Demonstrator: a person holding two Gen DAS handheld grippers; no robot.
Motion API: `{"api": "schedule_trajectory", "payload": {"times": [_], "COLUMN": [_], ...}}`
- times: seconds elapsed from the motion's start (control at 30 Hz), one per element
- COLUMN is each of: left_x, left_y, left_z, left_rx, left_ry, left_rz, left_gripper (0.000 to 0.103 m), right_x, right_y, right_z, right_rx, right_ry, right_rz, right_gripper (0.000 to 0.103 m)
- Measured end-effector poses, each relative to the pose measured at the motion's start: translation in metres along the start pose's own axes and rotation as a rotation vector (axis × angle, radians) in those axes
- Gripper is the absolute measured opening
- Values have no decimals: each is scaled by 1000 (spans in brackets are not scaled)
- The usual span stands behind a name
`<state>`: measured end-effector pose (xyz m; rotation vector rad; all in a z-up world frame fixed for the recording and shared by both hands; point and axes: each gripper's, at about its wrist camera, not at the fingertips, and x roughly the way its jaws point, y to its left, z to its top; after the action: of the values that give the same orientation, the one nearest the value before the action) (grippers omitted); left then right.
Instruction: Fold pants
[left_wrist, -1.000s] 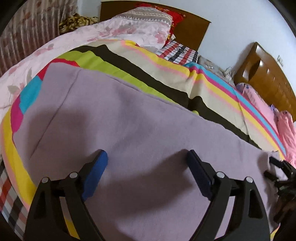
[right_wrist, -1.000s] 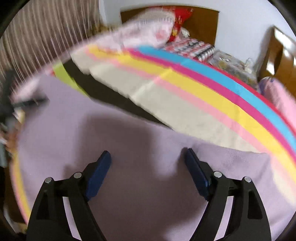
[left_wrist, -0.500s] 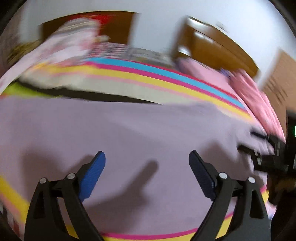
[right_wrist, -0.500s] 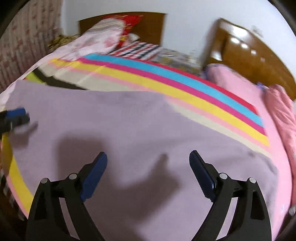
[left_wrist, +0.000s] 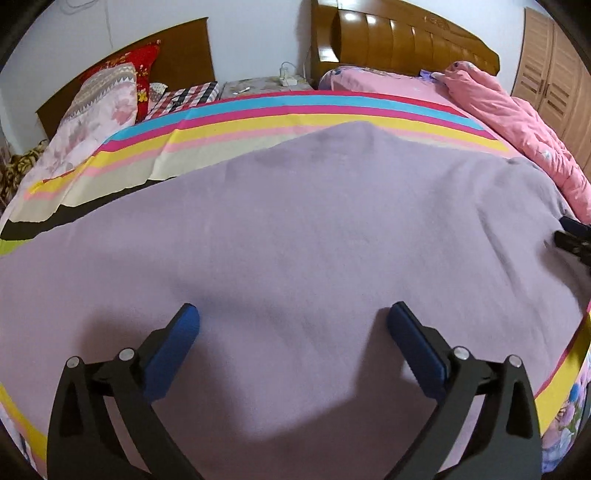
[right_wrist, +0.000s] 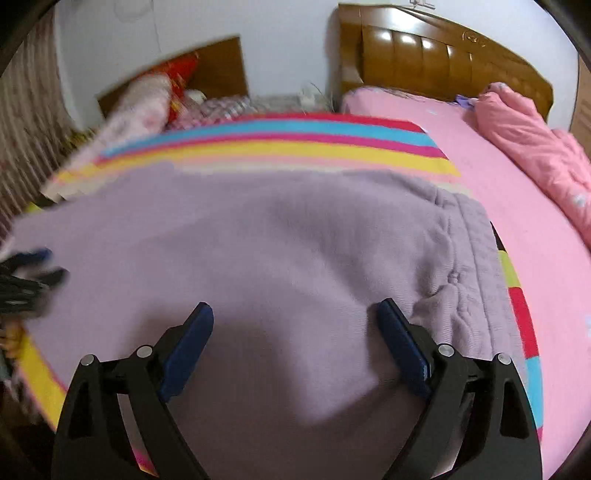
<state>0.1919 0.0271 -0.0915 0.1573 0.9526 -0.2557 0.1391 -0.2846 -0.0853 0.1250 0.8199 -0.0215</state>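
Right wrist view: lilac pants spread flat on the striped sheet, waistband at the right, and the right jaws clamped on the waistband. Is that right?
Not quite. In the right wrist view the right gripper is open above the lilac pants, with nothing pinched; its jaws stand wide apart. The waistband lies just to their right, ungripped. The pants do lie spread on the striped sheet.

Lilac knit pants (left_wrist: 295, 229) lie flat on the striped multicolour bedsheet (left_wrist: 295, 118), waistband (right_wrist: 469, 258) at right. Pink quilted duvet (left_wrist: 517, 122) lies right of the pants. Floral pillows (left_wrist: 99, 99) and two brown wooden headboards (left_wrist: 406, 40) stand behind.
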Motion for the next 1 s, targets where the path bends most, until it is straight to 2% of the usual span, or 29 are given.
{"api": "schedule_trajectory", "payload": {"times": [0.07, 0.1, 0.2, 0.3, 0.33, 0.37, 0.43, 0.5, 0.53, 0.67, 0.77, 0.8, 0.83, 0.9, 0.97, 1.0], "left_x": [-1, -1, -1, 0, 1, 1, 0, 1, 1, 1, 1, 1, 1, 1, 1, 0], "left_y": [-7, -7, -10, -10, -12, -12, -12, -11, -13, -13, -14, -14, -14, -14, -14, -14], "left_z": [2, 2, 2, 4, 5, 5, 5, 6, 6, 6, 6, 6, 5, 5, 5, 4], "left_rx": [-8, -13, -22, -23, -23, -24, -23, -24, -25, -26, -27, -27, -28, -30, -31, -33], "left_ry": [-1, -8, -15, -14, -14, -14, -14, -15, -15, -16, -18, -19, -21, -25, -29, -31], "left_rz": [12, 18, 28, 30, 32, 31, 31, 30, 31, 30, 30, 30, 31, 27, 19, 17], "left_gripper": [102, 102, 102, 102, 102, 102, 102, 102, 102, 102, 102, 102, 102, 102, 102, 102], "right_x": [-15, -22, -38, -34, -26, -16, -9, -12, -16, -28, -18, -6, -5, -1, -2, -2], "right_y": [-5, -8, -13, -7, 4, 15, 31, 41, 48, 78, 113, 125, 123, 117, 113, 116], "right_z": [2, 3, 0, -16, -23, -30, -37, -35, -30, -22, -23, -28, -35, -44, -44, -40], "right_rx": [35, 61, 141, 111, 67, 7, -122, -131, -123, -125, -195, -219, -225, -173, -157, -169], "right_ry": [-48, -69, -124, -70, -47, -17, -10, -12, -19, -69, -34, 18, 52, 37, 58, 83], "right_rz": [-41, -26, 138, 198, 167, 90, -18, -77, -80, 2, 46, 55, 54, 57, 70, 49], "right_gripper": [88, 88, 88, 88, 88, 88, 88, 88, 88, 89, 89, 89, 89, 97, 96, 96]}}
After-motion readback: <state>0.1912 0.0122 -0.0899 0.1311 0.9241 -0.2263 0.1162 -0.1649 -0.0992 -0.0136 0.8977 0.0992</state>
